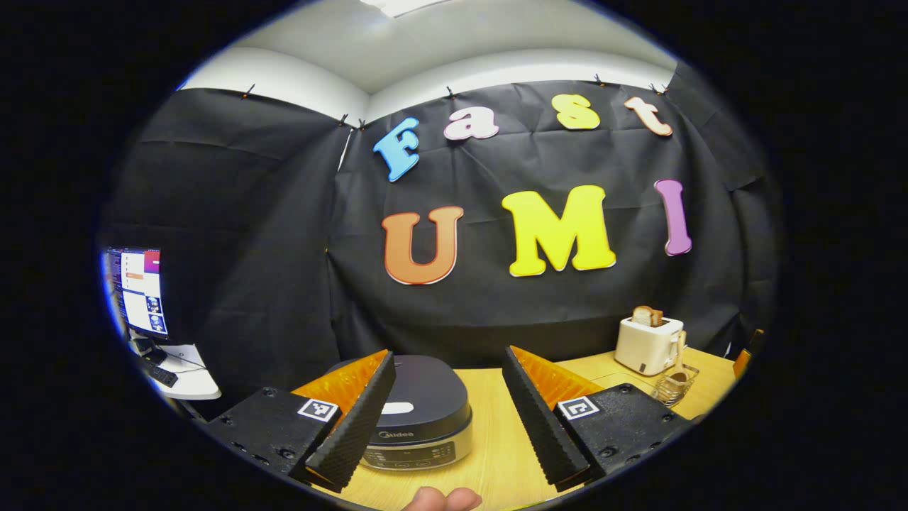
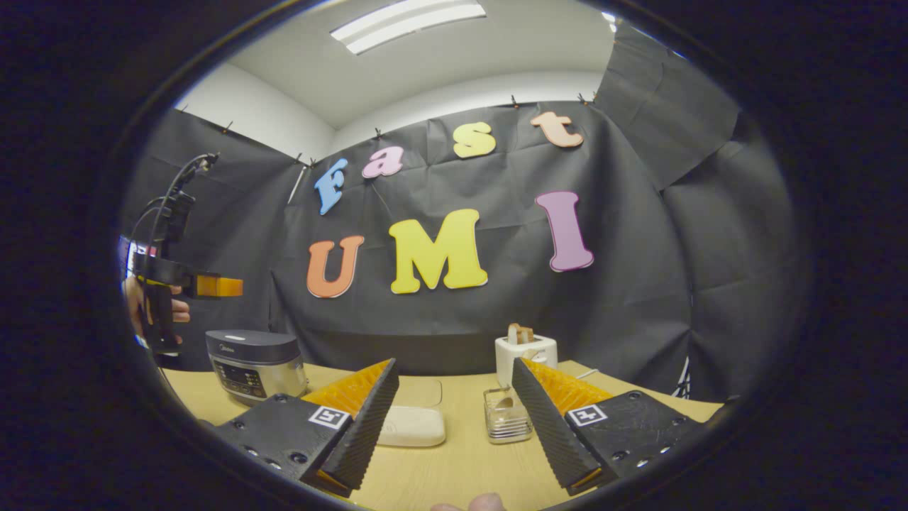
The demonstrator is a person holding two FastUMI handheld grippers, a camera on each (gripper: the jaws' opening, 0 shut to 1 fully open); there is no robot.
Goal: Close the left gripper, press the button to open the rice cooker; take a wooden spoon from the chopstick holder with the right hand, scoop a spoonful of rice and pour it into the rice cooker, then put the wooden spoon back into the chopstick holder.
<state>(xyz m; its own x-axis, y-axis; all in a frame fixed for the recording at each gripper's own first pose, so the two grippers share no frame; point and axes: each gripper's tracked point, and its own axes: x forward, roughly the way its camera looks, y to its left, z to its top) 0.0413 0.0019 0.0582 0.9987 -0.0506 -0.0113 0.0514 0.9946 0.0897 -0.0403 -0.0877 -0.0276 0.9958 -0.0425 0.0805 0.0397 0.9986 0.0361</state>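
Left claw [image 1: 445, 419] is released, fingers spread wide w/ nothing between them, hovering above the light wooden tabletop [image 1: 496, 454]. Just ahead of it & slightly to its left sits the round dark-lidded, silver-bodied rice cooker [image 1: 418, 419], lid down, white oval button on top, control panel facing the claw; the claw's left finger overlaps the cooker's edge in the left gripper view, contact can't be told. Far off to its right: white plastic toaster [image 1: 649, 344] w/ bread slices sticking up, & just in front of that a clear square chopstick holder [image 1: 675, 387] w/ the wooden spoon [image 1: 681, 358] standing in it, handle up. A fingertip of the person's hand [image 1: 443, 500] peeks in below the claw. Off to the claw's far left, a lit monitor [image 1: 138, 289] on a white side desk [image 1: 188, 380]. Right claw [image 2: 454, 426] is also released, jaws wide apart, empty, above the same tabletop. Between its fingers & a bit ahead: clear chopstick holder [image 2: 507, 417] close to the right finger, white toaster [image 2: 526, 353] behind it; a flat white rounded-rectangle box [image 2: 411, 426] lies beside the left finger. Rice cooker [image 2: 255, 363] is well to the right claw's left, w/ the left claw [image 2: 216, 286] held up in the air above & left of it, gripped by a hand [image 2: 142, 305]; from here its jaw gap can't be judged.
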